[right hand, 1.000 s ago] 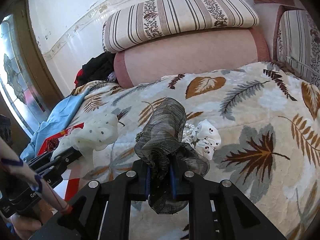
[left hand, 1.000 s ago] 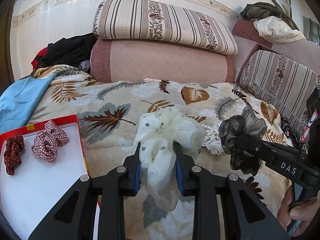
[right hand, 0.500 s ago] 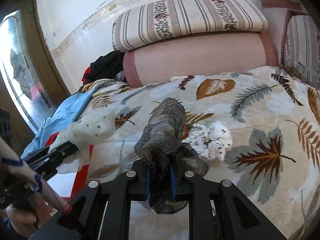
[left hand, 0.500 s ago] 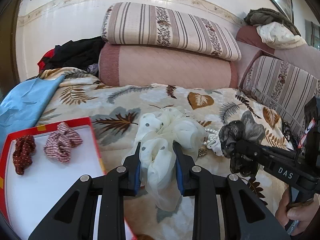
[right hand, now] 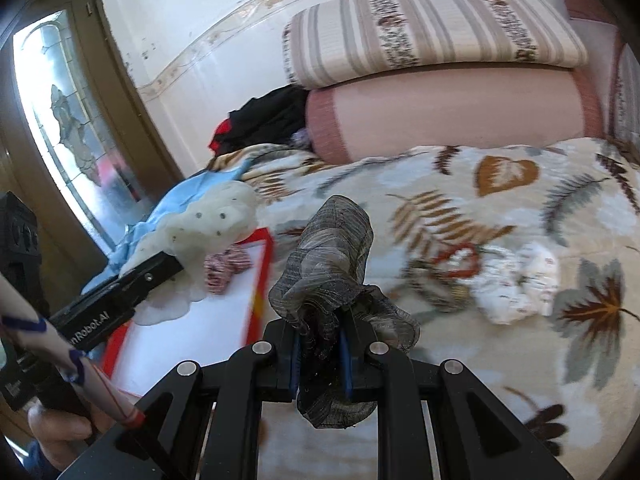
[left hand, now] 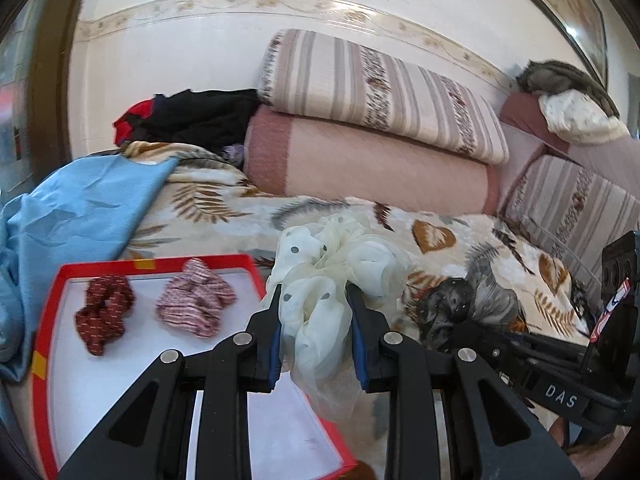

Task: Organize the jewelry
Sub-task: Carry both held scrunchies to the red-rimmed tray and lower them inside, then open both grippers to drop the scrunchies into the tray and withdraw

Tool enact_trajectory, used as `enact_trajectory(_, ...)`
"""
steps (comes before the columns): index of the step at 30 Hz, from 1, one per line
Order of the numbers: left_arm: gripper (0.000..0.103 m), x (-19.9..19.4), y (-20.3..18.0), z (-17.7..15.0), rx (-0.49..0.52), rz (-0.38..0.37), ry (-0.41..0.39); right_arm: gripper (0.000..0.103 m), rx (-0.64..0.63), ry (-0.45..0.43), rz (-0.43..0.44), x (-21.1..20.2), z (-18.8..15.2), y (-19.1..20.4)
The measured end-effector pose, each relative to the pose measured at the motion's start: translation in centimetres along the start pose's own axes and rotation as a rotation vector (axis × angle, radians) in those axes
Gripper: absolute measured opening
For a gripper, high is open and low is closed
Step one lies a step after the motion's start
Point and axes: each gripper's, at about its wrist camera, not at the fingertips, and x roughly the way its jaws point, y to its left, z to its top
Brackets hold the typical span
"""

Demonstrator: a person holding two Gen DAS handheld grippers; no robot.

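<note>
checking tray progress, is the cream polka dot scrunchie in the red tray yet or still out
Still out. The cream scrunchie hangs pinched in the left gripper, above the red tray's right edge. Only two scrunchies lie inside.

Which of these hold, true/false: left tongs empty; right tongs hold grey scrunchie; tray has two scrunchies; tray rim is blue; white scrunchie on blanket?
1. The left tongs are empty. False: they are shut on the cream dotted scrunchie.
2. The right tongs hold the grey scrunchie. True.
3. Two scrunchies lie in the tray: the dark red scrunchie and the striped pink scrunchie. True.
4. The tray rim is blue. False: it is red.
5. A white scrunchie lies on the leaf-print blanket. True.
</note>
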Motion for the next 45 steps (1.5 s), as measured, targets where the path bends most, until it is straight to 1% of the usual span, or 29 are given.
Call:
enact_trajectory(3, 0.027, -0.4, 2.1, 0.4, -0.04, 0.022, -0.003, 0.017, -0.028, 0.012, 0.029, 1.3, 0.7, 2.6)
enact_trajectory(7, 0.027, -1.0, 5.4, 0.6, -0.08, 0.082, -0.004, 0.017, -0.067, 0.035, 0.065, 3.5, 1.5, 5.9)
enact_trajectory(11, 0.027, -1.1, 8.5, 0.8, -0.13, 0.14, 0.013, 0.017, -0.073, 0.07, 0.099, 5.8, 1.8, 8.3)
enact_trajectory(15, 0.027, -0.6, 10.9, 0.7, -0.174, 0.184, 0.055, 0.018, -0.077, 0.113, 0.123, 8.1, 1.5, 9.9)
enact_trajectory(23, 0.027, 1.3, 12.4, -0.7, -0.183, 0.262, 0.172, 0.019, -0.045, 0.213, 0.157, 12.2, 0.7, 11.3)
enact_trajectory(29, 0.028, 2.6, 12.8, -1.6, -0.183, 0.314, 0.25, 0.02, -0.03, 0.263, 0.162, 13.9, -0.1, 11.4)
enact_trajectory(36, 0.029, 3.0, 13.2, -2.0, -0.192, 0.342, 0.279, 0.022, -0.015, 0.296, 0.154, 15.4, -0.2, 11.0)
enact_trajectory(42, 0.031, 3.3, 13.2, -1.9, -0.197, 0.344, 0.279, 0.029, -0.025, 0.294, 0.128, 16.2, 0.3, 10.9)
enact_trajectory(43, 0.032, 3.2, 13.2, -1.8, -0.199, 0.341, 0.273, 0.03, -0.029, 0.293, 0.125, 16.1, 0.3, 10.9)
enact_trajectory(44, 0.034, 3.2, 13.2, -1.7, -0.2, 0.34, 0.268, 0.037, -0.033, 0.295, 0.124, 16.0, 0.4, 10.9)
enact_trajectory(45, 0.035, 3.2, 13.1, -1.7, -0.2, 0.339, 0.264, 0.04, -0.032, 0.294, 0.13, 15.9, 0.5, 10.9)
